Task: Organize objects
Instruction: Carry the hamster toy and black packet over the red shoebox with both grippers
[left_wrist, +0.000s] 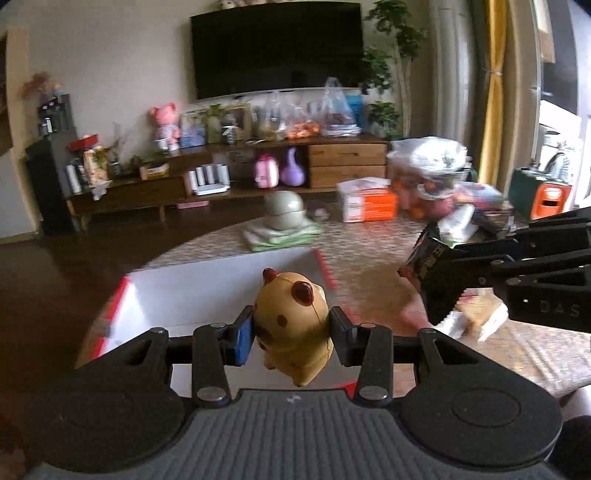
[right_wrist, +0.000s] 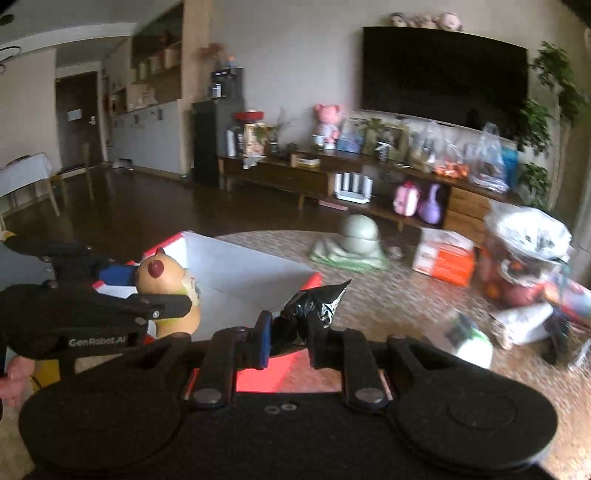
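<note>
Both grippers carry a load above a red-sided box with a pale interior (left_wrist: 221, 280) on a patterned round table (left_wrist: 369, 258) in a living room. The left gripper (left_wrist: 291, 332) is clamped across the midriff of a tan, brown-spotted animal figurine (left_wrist: 291, 325), which hangs tilted over the box's near edge. The right gripper (right_wrist: 288, 332) pinches a crumpled black foil snack packet (right_wrist: 314, 306) by its lower end, its free corner poking up over the box's near right corner.

The figurine looks smooth, rounded and hard-skinned, so it could likely slip or twist between the pads; the hold across its widest part seems the safest one. The packet appears light and limp, likely to fold rather than resist, and a grip near its bunched end should do.

The box stands open and seems largely empty, with room for both loads, though its raised red walls call for clearance on the way in. The two tools sit close together over it, so their fingers could clash. Farther along the table lie stacked green bowls (left_wrist: 284, 214) on a folded cloth, an orange-and-white carton (left_wrist: 369, 206) and a plastic bag of fruit (left_wrist: 428, 173), well apart from the box.
</note>
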